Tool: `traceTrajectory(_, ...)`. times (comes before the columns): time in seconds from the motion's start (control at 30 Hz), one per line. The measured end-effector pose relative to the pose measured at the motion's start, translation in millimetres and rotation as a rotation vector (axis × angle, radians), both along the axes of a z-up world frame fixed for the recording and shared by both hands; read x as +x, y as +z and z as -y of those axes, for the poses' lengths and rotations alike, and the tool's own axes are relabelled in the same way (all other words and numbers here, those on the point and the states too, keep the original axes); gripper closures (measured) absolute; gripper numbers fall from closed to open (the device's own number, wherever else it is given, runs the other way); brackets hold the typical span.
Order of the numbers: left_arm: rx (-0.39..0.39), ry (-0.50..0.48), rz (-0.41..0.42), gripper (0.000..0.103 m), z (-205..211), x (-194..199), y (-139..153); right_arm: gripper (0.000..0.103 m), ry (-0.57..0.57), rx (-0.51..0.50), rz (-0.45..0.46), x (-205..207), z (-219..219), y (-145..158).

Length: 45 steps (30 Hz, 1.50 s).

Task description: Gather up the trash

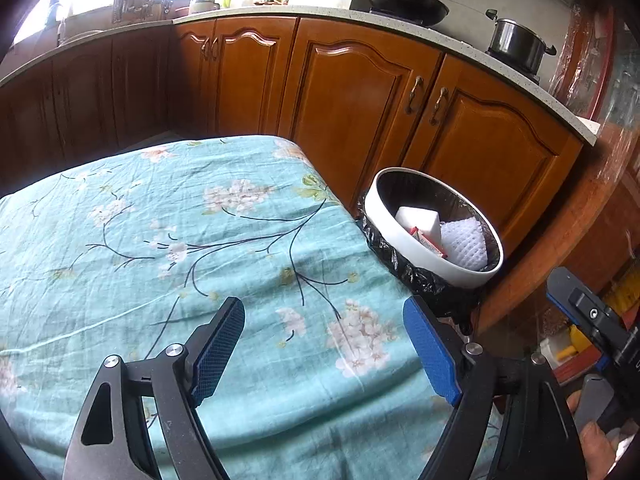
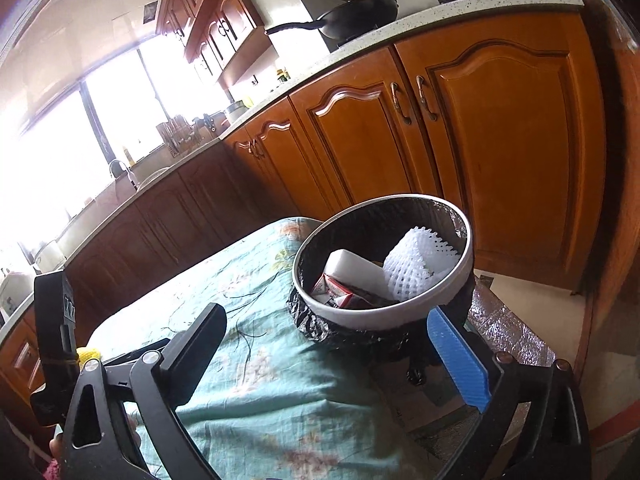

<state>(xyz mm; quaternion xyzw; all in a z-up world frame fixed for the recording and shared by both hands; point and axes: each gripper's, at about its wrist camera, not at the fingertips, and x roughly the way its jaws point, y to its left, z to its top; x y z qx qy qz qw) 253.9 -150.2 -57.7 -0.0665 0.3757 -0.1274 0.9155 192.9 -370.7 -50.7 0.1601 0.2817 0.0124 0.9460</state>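
Wooden kitchen cabinets [image 1: 360,92] run right across the back, well ahead of both tools, under a speckled countertop [image 1: 280,12] carrying a black wok [image 1: 408,4] and a steel pot [image 1: 516,42]. Closer in, the table with its teal floral cloth [image 1: 180,240] spreads directly beneath and ahead of the left gripper [image 1: 324,344], and no loose item shows on the cloth from that view. That left gripper is spread wide, blue pads [image 1: 430,348] well apart, nothing between them, hovering over the cloth's near edge.

Off to its forward right, just past the table's right edge, stands the trash bin [image 1: 384,208], white rim over a black liner [image 1: 400,264]. Inside it: a white foam block [image 1: 418,222], a white foam net [image 1: 466,242] beside it, and a small red-and-white carton [image 1: 428,244] tucked under the block.

Switch to the right wrist view: the right gripper [image 2: 334,344] is also released, jaws far apart and gripping nothing, and the trash bin [image 2: 360,316] sits just ahead, between the fingertips' lines and slightly right. The foam net [image 2: 416,264] leans against the bin's far side, the foam block [image 2: 352,266] to its left, the carton [image 2: 336,290] nearest the tool.
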Motion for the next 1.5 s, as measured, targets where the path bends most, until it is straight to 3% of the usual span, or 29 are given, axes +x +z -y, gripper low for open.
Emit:
traceTrajectory(0.13,0.028,0.034,0.091,0.013,-9,-22,11,0.001,-0.003,-0.039,0.014,-12,-14,0)
traceTrajectory(0.3,0.041,0.056,0.175,0.011,-13,-51,21,0.001,0.000,-0.120,0.060,-25,-30,13)
traceTrajectory(0.37,0.044,0.084,0.220,0.001,-17,-64,27,0.001,-0.002,-0.164,0.100,-31,-37,24)
traceTrajectory(0.47,0.058,0.121,0.292,0.001,-21,-83,30,0.000,-0.019,-0.230,0.201,-46,-46,40)
traceTrajectory(0.53,0.076,0.133,0.314,0.001,-23,-90,28,0.000,-0.020,-0.254,0.222,-50,-50,41)
traceTrajectory(0.87,0.119,0.126,0.292,0.001,-21,-94,15,0.000,-0.046,-0.218,0.150,-47,-46,9)
traceTrajectory(1.5,0.167,0.121,0.321,0.001,-30,-93,13,0.000,-0.055,-0.230,0.152,-54,-50,11)
